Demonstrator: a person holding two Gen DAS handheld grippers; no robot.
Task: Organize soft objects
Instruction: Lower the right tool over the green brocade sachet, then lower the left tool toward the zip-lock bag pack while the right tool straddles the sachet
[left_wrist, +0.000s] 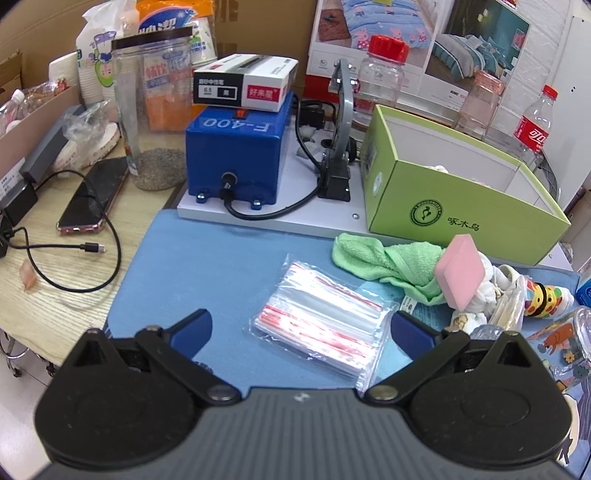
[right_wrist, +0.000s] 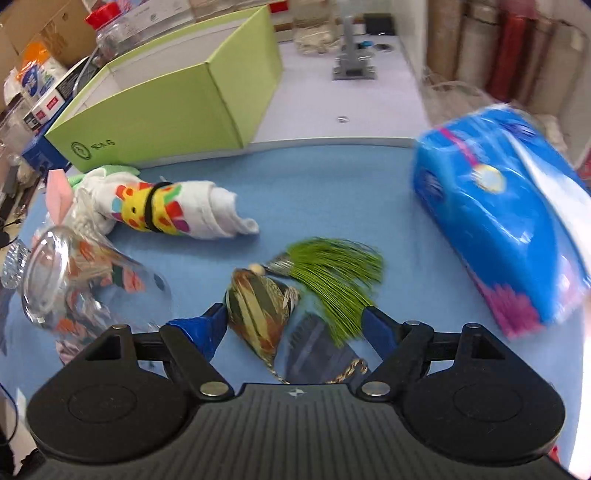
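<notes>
The right gripper (right_wrist: 295, 325) stands wide, straddling the brocade sachet (right_wrist: 258, 317) at six o'clock on the blue mat (right_wrist: 332, 192). It looks light and squashy (tassel (right_wrist: 332, 273) slippery); pinch the stuffed body.

The blue tissue pack (right_wrist: 498, 218) is blurred and cut by the right edge. Inside the green box (left_wrist: 461, 206) I see only a white scrap; its wall hides the rest.
</notes>
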